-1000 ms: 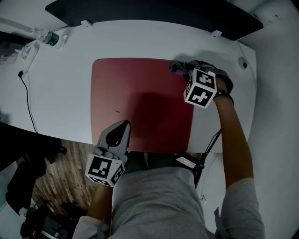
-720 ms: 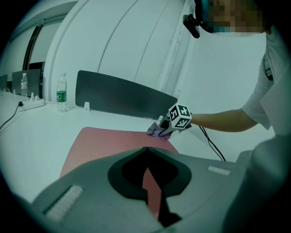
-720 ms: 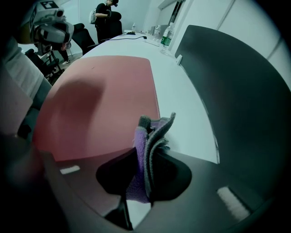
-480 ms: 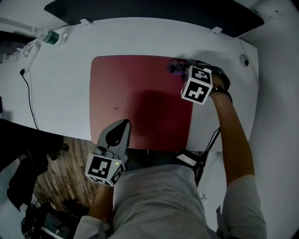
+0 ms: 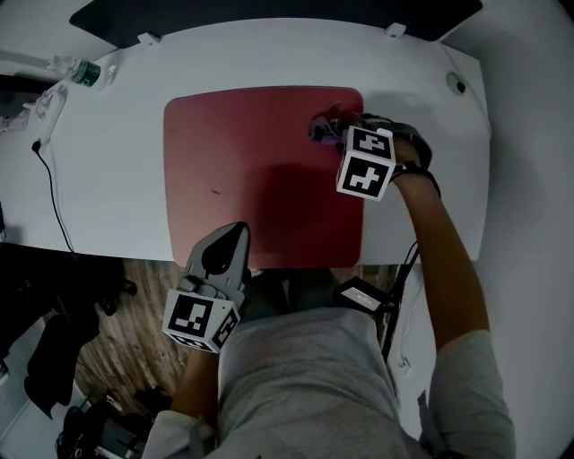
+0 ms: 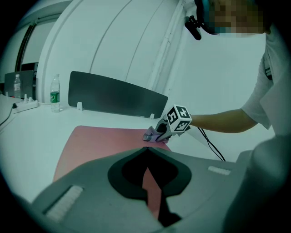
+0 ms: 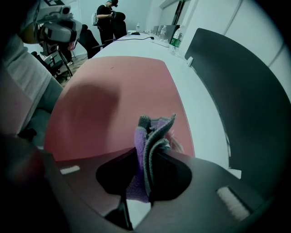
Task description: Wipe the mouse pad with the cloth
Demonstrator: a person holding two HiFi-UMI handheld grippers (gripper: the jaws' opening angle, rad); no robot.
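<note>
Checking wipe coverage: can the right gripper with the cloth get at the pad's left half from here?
Probably yes: the mouse pad lies bare ahead of the cloth, and the left gripper rests only at its near edge.

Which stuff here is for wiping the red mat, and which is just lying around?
For the job: mouse pad, cloth, right hand-held gripper pinching the cloth.

Just lying about: water bottle, black cable, dark desk divider; left hand-held gripper, shut and empty.
</note>
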